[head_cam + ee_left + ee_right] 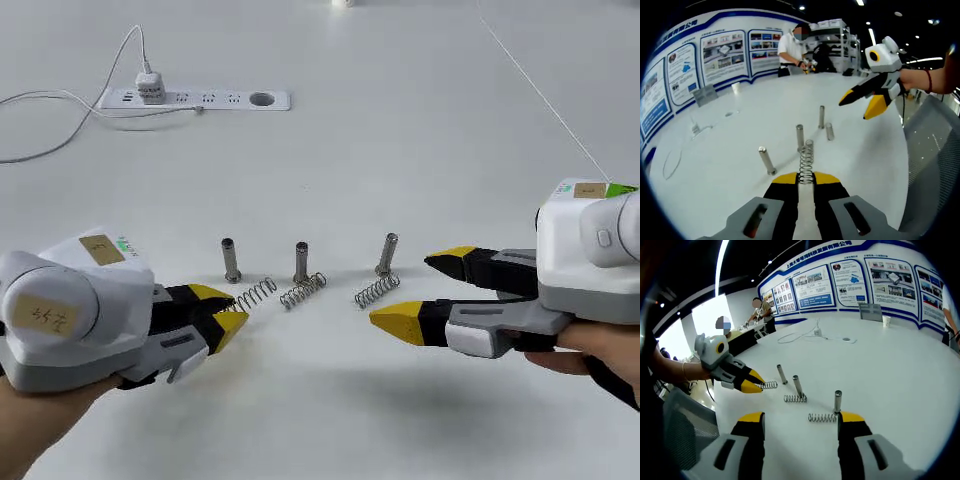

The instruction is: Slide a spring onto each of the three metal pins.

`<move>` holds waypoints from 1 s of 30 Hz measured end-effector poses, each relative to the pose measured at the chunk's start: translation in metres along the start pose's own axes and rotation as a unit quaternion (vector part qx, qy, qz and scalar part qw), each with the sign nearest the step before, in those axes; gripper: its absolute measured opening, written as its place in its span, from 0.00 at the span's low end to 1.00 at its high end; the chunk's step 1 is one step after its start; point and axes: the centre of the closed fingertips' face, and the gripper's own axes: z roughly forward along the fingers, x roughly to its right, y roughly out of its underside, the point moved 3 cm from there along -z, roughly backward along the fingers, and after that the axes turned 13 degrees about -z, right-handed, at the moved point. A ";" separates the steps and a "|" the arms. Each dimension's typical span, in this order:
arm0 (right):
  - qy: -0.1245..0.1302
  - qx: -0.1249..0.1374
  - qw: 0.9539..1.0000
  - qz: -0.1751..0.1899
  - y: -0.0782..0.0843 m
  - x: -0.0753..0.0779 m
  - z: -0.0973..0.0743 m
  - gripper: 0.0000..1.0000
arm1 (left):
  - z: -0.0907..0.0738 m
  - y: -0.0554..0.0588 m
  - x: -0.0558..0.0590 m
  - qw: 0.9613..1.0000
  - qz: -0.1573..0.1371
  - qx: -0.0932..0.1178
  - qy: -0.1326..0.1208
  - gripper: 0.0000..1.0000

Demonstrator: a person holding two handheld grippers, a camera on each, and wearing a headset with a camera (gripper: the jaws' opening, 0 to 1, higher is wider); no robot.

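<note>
Head view: metal pins (300, 262) upright, coil springs (303, 290) lying flat.
Left gripper (225, 307) pinches left spring (255, 293) end; right gripper (402, 289) wide.

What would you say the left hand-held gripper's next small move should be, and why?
Probably lift the left spring and tip its free end over the left pin. The left hand-held gripper seems shut on the spring's near end, and that pin stands bare, with the spring lying on the table beside it.

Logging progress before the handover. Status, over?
Left tool shut on left spring. Right tool open by right spring. Three pins bare, upright. Nothing blocking.
</note>
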 end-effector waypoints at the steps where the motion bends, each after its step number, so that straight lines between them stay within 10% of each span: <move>1: -0.002 0.002 1.000 0.004 -0.001 -0.001 0.000 0.59 | -0.001 -0.001 0.001 1.000 -0.001 0.004 0.000 0.10; 30: -0.066 0.101 0.986 0.115 -0.052 -0.037 0.017 0.39 | -0.023 -0.030 0.034 0.994 0.005 0.106 0.015 0.10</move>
